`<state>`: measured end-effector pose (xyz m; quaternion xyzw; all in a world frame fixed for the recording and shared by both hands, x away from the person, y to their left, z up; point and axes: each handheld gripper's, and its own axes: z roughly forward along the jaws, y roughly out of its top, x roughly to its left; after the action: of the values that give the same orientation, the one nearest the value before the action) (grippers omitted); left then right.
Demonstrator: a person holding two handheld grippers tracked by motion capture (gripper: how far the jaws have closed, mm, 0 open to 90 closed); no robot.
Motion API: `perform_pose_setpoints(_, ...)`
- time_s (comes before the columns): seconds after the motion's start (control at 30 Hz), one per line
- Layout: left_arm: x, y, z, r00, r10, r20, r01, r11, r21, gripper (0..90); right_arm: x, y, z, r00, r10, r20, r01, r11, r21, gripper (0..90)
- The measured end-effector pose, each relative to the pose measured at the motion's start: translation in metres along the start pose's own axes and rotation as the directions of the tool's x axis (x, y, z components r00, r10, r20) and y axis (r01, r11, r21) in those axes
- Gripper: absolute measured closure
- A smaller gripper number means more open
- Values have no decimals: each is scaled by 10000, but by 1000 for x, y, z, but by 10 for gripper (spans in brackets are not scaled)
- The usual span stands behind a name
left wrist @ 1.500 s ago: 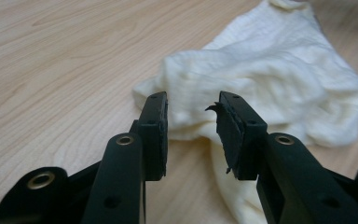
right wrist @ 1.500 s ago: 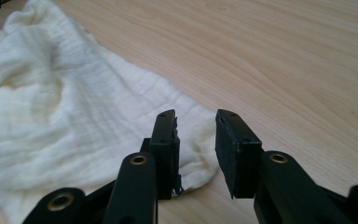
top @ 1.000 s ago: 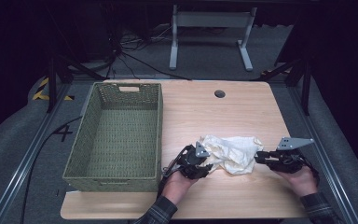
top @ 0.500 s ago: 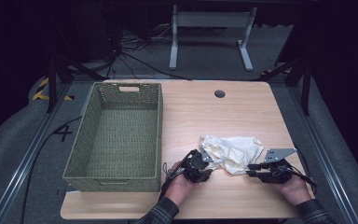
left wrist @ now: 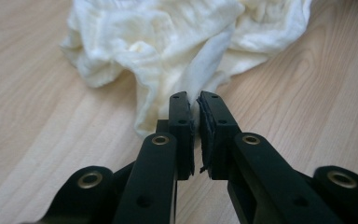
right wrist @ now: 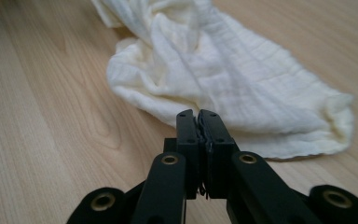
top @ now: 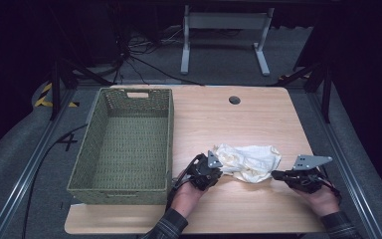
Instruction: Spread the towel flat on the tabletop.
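You are pinching the cream muslin cloth (left wrist: 177, 51) with your left gripper (left wrist: 194, 100) | right gripper (right wrist: 198, 114), jaws together and empty, has been sliding in along the desk's (top: 238, 119) near edge | regrasp next.

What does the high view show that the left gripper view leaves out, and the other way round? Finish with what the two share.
The high view takes in the green woven basket standing left of the cloth, and the right gripper with its jaws closed beside the cloth's right end. The left gripper view gives, close up, the left gripper with its jaws almost together and a fold of the cloth seemingly pinched between their tips. Both show the crumpled cream cloth and the wooden table.
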<state>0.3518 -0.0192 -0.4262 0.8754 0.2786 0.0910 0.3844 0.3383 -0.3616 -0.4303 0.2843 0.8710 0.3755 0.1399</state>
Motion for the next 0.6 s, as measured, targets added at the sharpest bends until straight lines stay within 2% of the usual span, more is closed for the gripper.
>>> perform_pose_setpoints(0.27, -1, 7, -20, 9997, -248, -70, 242, 9969, -743, 838, -8, 1, -28, 9982, 273, 537, -218, 9947, -1003, 875)
perform_pose_setpoints(0.4, -1, 9, -28, 9990, -427, 109, 436, 9938, -1027, 839, -12, 0, -43, 9960, 305, 839, -187, 9902, -1382, 876)
perform_pose_setpoints(0.5, -1, 11, -33, 9989, -476, 45, 478, 9922, -1148, 839, -16, -2, -58, 9907, 410, 1295, -174, 9838, -1786, 877)
perform_pose_setpoints(0.6, 0, 12, -32, 9981, -608, -84, 596, 9926, -1062, 839, -23, -7, -68, 9837, 749, 1635, -408, 9784, -2026, 878)
